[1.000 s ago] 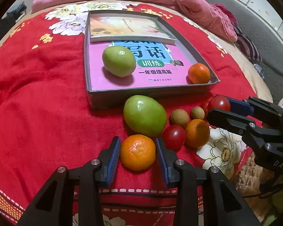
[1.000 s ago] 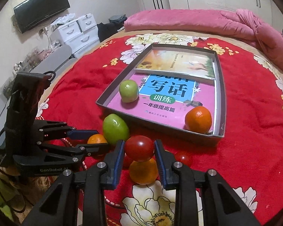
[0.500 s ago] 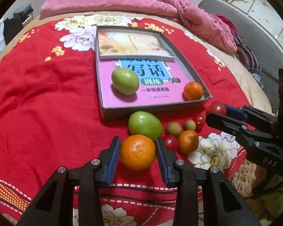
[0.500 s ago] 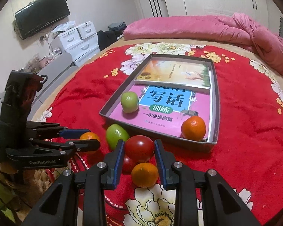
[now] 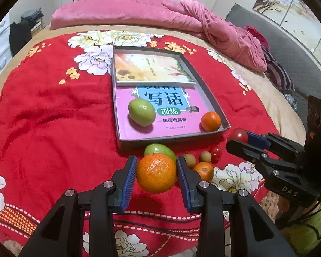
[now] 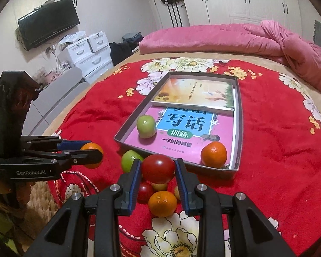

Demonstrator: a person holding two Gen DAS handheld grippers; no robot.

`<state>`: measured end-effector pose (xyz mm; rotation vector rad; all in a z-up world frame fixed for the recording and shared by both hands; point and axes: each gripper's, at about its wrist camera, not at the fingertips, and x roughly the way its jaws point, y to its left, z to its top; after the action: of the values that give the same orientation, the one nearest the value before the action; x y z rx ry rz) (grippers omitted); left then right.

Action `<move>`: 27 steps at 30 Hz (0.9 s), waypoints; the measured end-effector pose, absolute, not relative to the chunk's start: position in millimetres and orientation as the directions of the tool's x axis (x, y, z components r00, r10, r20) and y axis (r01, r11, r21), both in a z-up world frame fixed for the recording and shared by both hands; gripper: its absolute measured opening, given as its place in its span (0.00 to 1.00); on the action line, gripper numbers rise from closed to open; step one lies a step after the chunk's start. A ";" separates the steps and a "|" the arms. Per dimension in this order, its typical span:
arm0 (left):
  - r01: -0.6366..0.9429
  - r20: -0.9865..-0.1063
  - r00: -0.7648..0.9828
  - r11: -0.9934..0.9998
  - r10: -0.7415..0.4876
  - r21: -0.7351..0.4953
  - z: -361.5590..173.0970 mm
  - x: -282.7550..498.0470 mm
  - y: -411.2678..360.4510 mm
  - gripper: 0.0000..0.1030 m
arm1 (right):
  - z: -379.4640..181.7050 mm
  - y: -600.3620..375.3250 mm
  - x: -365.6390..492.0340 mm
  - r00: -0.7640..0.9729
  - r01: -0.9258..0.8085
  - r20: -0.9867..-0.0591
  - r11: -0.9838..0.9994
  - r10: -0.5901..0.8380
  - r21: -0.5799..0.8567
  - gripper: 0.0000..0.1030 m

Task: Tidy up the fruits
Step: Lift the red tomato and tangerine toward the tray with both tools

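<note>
The left gripper (image 5: 156, 172) clamps an orange (image 5: 156, 173); the right gripper (image 6: 158, 171) clamps a tomato (image 6: 158, 168) — both held above the red blanket (image 5: 53, 132). The tray (image 5: 214, 105) at 12 o'clock holds a green fruit (image 5: 141, 112) and a tangerine (image 5: 211, 121). A second green fruit (image 5: 158, 149) sits half hidden behind the orange; the small fruits at 2 o'clock are hard to identify.

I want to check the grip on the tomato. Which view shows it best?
The right wrist view: the tomato sits large and centred, clamped between the right tool pads. The left wrist view shows it only small at the right edge, partly hidden by that tool's finger.
</note>
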<state>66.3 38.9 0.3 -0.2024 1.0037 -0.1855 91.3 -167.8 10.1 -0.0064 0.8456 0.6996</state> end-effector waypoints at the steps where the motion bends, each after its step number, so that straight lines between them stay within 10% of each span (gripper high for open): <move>1: 0.059 -0.814 0.527 0.966 -0.245 -0.252 1.7 66.5 39.0 0.38 | 10.6 -168.1 91.3 0.457 -0.570 -0.687 0.778 0.566 0.262 0.31; 27: 0.015 -0.776 0.585 0.960 -0.237 -0.281 32.9 98.1 43.5 0.38 | 28.2 -177.3 99.2 0.509 -0.562 -0.640 0.786 0.575 0.260 0.31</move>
<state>98.1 43.5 32.9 -0.2562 0.9372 -0.1487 99.2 -177.3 28.2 0.0194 0.7786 0.6849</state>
